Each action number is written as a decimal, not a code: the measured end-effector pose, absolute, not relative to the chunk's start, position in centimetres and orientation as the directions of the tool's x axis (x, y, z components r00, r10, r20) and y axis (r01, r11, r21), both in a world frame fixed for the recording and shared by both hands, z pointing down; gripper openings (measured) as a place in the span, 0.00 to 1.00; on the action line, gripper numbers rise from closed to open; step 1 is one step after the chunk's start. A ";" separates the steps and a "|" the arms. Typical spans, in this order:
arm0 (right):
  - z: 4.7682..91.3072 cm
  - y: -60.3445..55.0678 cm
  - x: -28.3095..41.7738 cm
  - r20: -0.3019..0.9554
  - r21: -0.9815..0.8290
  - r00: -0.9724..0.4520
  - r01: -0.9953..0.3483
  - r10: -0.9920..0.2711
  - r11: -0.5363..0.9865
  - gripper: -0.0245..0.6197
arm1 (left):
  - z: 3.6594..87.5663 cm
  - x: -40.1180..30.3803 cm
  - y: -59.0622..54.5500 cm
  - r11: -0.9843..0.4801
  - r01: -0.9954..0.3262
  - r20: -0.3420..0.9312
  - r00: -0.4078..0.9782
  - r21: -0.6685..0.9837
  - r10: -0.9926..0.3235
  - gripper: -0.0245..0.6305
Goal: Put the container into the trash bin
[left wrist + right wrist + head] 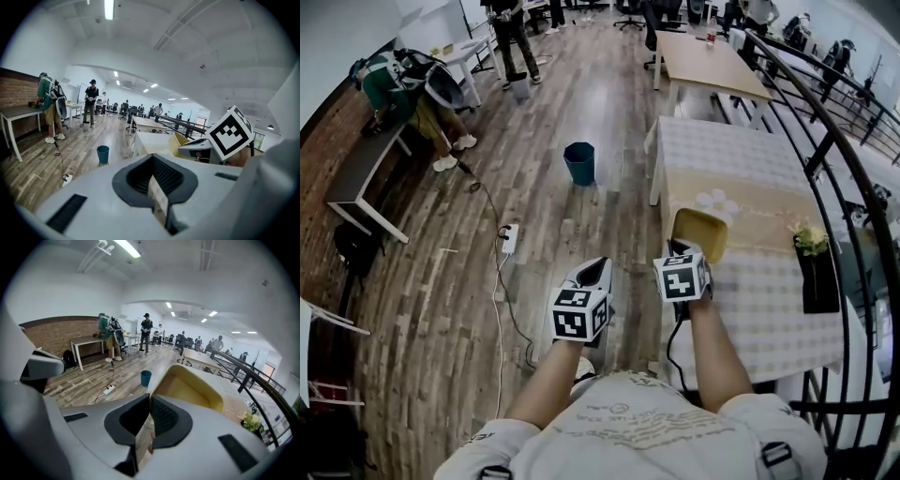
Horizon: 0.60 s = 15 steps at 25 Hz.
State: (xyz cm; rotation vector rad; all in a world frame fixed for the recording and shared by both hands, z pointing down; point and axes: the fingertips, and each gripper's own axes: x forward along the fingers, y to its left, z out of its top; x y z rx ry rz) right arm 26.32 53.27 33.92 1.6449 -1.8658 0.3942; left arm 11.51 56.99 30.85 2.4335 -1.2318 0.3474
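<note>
Floor: brown plank floor, widest in the head view.
Table: table with a checked cloth, at the head view's right.
Bin: teal round trash bin, upright on the floor left of the table, well apart from both grippers.
Container: yellow rectangular plastic container, over the table's left edge; only the right gripper view shows its inside.
Right gripper: right gripper, jaws narrow and pinched on what seems the container's near wall; its marker cube hides the pinch in the head view.
Left gripper: left gripper, jaws together with nothing between them.
</note>
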 end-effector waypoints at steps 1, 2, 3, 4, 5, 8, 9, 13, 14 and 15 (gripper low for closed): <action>34.0 53.0 25.0 0.619 0.179 -0.049 -0.963 -0.784 0.201 0.06 | 30.8 10.3 56.8 -0.527 -0.818 0.384 0.574 0.230 -0.724 0.04; 34.1 52.6 23.7 0.619 0.186 -0.058 -0.958 -0.783 0.218 0.06 | 30.8 9.2 56.6 -0.515 -0.825 0.380 0.564 0.231 -0.733 0.04; 34.1 52.2 22.4 0.619 0.189 -0.069 -0.954 -0.782 0.234 0.06 | 30.7 8.1 56.4 -0.504 -0.832 0.376 0.555 0.231 -0.742 0.04; 34.1 51.9 21.2 0.620 0.187 -0.081 -0.951 -0.781 0.247 0.06 | 30.6 7.0 56.2 -0.496 -0.837 0.372 0.547 0.231 -0.750 0.04; 34.2 51.6 20.1 0.621 0.184 -0.091 -0.949 -0.779 0.258 0.06 | 30.5 6.0 56.0 -0.489 -0.841 0.369 0.541 0.231 -0.756 0.04; 33.7 50.4 17.4 0.618 0.193 -0.107 -0.940 -0.779 0.282 0.06 | 29.9 3.5 55.0 -0.472 -0.849 0.354 0.528 0.236 -0.772 0.04; 33.5 50.0 16.4 0.617 0.197 -0.111 -0.937 -0.779 0.290 0.06 | 29.7 2.7 54.6 -0.468 -0.851 0.350 0.525 0.238 -0.776 0.04; 33.3 48.5 12.7 0.615 0.204 -0.117 -0.932 -0.780 0.301 0.06 | 29.6 -0.5 53.3 -0.466 -0.850 0.344 0.526 0.245 -0.778 0.04; 33.3 48.2 11.9 0.614 0.207 -0.116 -0.931 -0.780 0.302 0.06 | 29.6 -1.3 53.0 -0.469 -0.848 0.341 0.529 0.247 -0.777 0.04; 33.3 47.9 11.2 0.614 0.211 -0.114 -0.930 -0.781 0.302 0.06 | 29.6 -1.9 52.6 -0.472 -0.846 0.336 0.532 0.248 -0.777 0.04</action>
